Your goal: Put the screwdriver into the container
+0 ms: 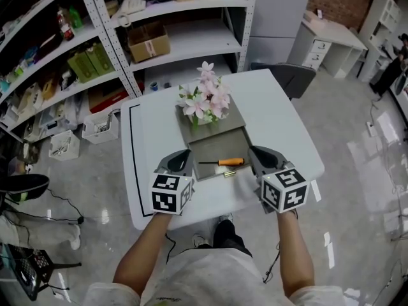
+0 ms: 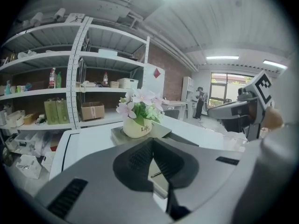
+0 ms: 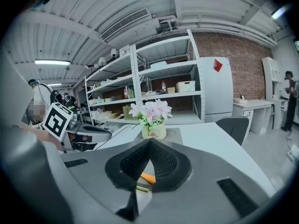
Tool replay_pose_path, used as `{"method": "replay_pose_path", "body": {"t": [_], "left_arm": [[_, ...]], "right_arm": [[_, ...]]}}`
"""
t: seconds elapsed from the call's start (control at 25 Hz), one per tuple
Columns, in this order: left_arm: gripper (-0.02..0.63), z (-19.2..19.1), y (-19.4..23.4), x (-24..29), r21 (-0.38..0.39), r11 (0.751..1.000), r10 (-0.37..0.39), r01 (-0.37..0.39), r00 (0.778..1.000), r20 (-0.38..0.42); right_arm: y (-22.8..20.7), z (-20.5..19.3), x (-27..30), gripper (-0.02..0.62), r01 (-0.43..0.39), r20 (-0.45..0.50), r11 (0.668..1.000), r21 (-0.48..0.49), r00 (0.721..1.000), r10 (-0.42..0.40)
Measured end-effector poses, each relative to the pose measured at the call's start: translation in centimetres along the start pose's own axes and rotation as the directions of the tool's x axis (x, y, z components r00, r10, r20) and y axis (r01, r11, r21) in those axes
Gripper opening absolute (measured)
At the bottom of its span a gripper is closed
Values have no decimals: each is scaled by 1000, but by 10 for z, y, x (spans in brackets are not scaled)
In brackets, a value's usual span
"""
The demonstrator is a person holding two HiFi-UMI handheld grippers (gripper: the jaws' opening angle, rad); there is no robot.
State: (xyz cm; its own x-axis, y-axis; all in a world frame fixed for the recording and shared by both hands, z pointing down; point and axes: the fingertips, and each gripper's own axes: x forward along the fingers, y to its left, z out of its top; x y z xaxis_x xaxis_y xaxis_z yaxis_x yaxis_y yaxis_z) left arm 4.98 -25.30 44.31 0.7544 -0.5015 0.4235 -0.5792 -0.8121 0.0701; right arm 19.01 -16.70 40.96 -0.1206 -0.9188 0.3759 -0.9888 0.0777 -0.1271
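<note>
A screwdriver (image 1: 223, 162) with an orange handle and a thin dark shaft lies crosswise in the open drawer (image 1: 213, 146) of a grey container (image 1: 233, 121) at the table's middle. My left gripper (image 1: 183, 157) rests at the drawer's left front corner and my right gripper (image 1: 258, 153) at its right front corner, both shut and holding nothing. Through the left gripper (image 2: 152, 143) I glimpse the shaft (image 2: 156, 174). Through the right gripper (image 3: 150, 142) the orange handle (image 3: 147, 177) shows just beyond the jaws.
A pot of pink flowers (image 1: 205, 101) stands on the container's top. A small brass-coloured piece (image 1: 231, 173) lies at the drawer's front edge. The white table (image 1: 280, 126) stands before metal shelves (image 1: 159, 37); a grey chair (image 1: 287, 78) is at its far right.
</note>
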Motion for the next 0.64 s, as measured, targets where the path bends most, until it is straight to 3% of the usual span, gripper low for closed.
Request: {"method": "replay_pose_path", "body": {"t": [0.64], "left_arm": [[3, 2, -3, -9, 3, 1000, -16, 16, 1000, 17]], "right_arm": [[13, 0, -7, 5, 0, -12, 999, -40, 1000, -1]]}}
